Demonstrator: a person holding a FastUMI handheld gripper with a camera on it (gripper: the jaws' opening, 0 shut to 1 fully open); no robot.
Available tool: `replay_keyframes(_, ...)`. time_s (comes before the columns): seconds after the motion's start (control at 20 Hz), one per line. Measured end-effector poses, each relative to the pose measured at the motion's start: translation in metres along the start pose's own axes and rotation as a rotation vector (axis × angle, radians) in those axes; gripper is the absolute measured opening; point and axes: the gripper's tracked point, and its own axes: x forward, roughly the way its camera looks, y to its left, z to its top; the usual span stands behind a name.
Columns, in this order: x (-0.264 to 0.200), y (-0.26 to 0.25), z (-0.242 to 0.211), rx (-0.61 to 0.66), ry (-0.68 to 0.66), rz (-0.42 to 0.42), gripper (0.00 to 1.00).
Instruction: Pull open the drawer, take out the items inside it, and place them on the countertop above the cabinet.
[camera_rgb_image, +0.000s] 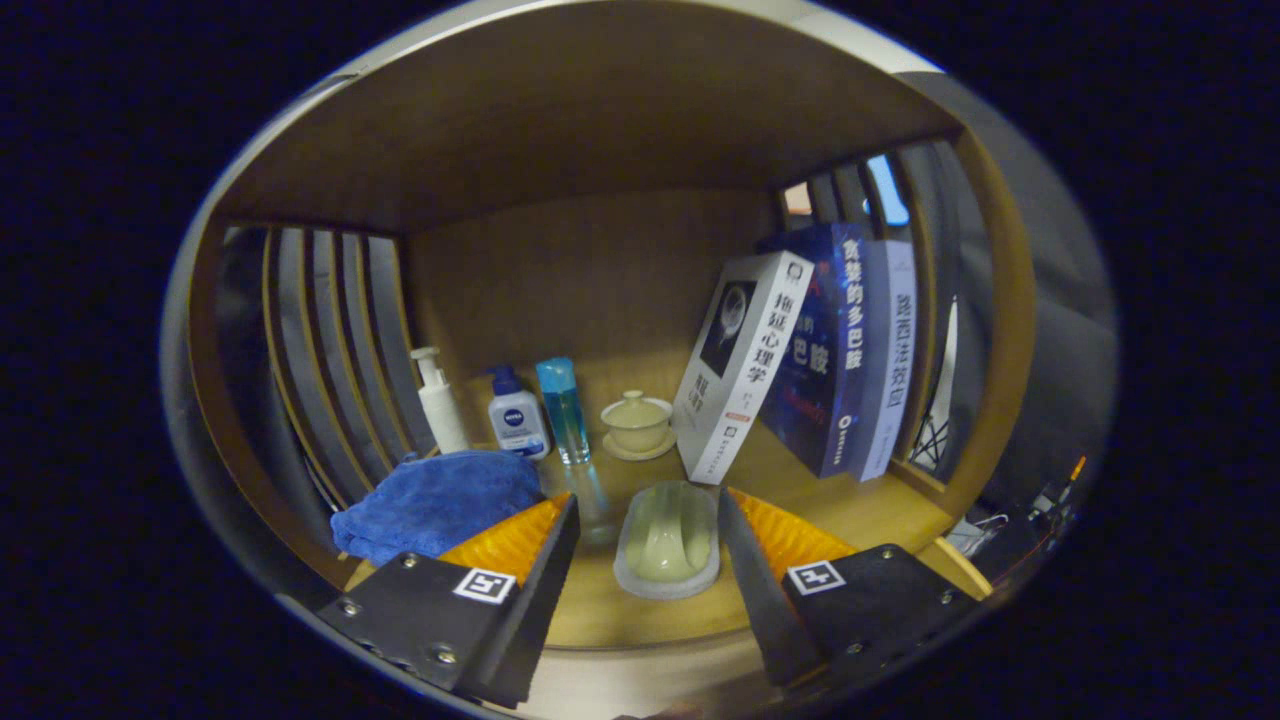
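Wooden surface (800, 500) carries a pale green dish (667, 540) lying between the spread, released fingers of the hand-held gripper (648, 545), which touch nothing, so a careless withdrawal could, I judge, nudge it off the front edge.

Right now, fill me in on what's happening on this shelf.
The hand-held gripper is open over the wooden countertop, its fingers either side of a pale green dish but not pressing it. Beyond stand a lidded cup, three bottles and leaning books; a blue cloth lies beside one finger.
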Motion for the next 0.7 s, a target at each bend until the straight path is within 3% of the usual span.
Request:
replay_keyframes(0.35, -0.101, -0.011, 0.011, -0.098, -0.191, -0.038, 0.9)
replay_keyframes(0.55, -0.153, -0.007, -0.02, -0.114, -0.23, 0.007, 0.97)
replay_keyframes(0.7, -0.186, -0.01, -0.042, -0.087, -0.248, 0.028, 0.97)
